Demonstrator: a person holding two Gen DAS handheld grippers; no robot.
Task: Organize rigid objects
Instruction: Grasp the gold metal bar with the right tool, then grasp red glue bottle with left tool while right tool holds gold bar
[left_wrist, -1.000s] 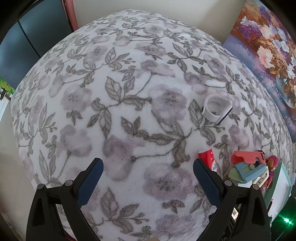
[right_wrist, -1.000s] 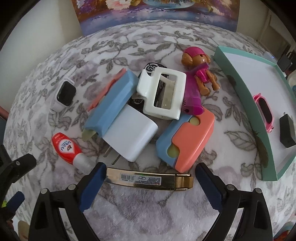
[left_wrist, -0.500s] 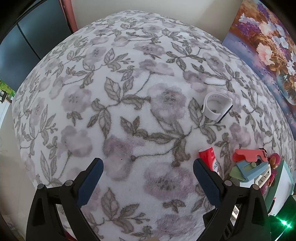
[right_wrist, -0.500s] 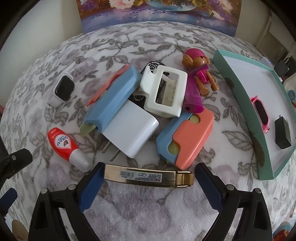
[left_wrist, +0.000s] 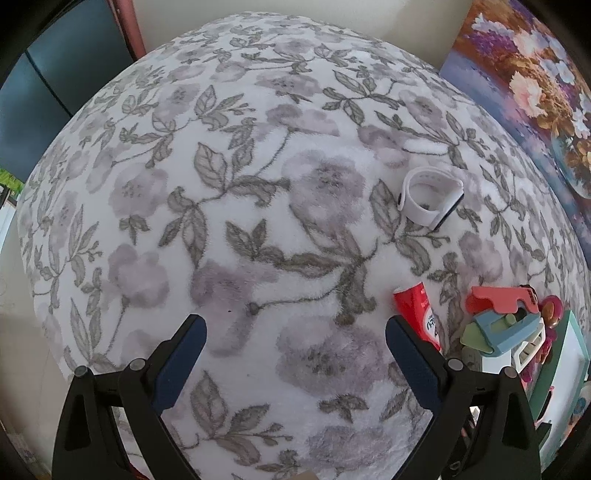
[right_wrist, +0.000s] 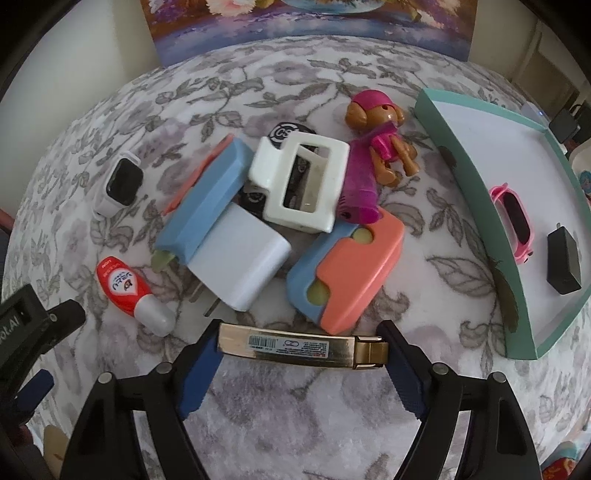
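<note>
In the right wrist view a pile lies on the floral blanket: a gold bar-shaped clip (right_wrist: 303, 345), a white charger block (right_wrist: 238, 267), a blue and coral case (right_wrist: 345, 271), a white frame (right_wrist: 301, 182), a toy dog (right_wrist: 380, 129), a red tube (right_wrist: 129, 291) and a white smartwatch (right_wrist: 120, 184). My right gripper (right_wrist: 301, 350) is open, its pads at both ends of the gold clip. My left gripper (left_wrist: 295, 332) is open and empty over bare blanket; the smartwatch (left_wrist: 430, 197) and red tube (left_wrist: 419, 314) lie to its right.
A teal tray (right_wrist: 476, 206) at the right holds pink sunglasses (right_wrist: 513, 221) and a black adapter (right_wrist: 563, 264). A flower painting (right_wrist: 314, 22) leans against the back wall. The left gripper's body (right_wrist: 29, 332) shows at the left edge of the right wrist view.
The right gripper has moved slightly forward and down, so its pads now flank the gold clip's ends. The left gripper has barely shifted.
</note>
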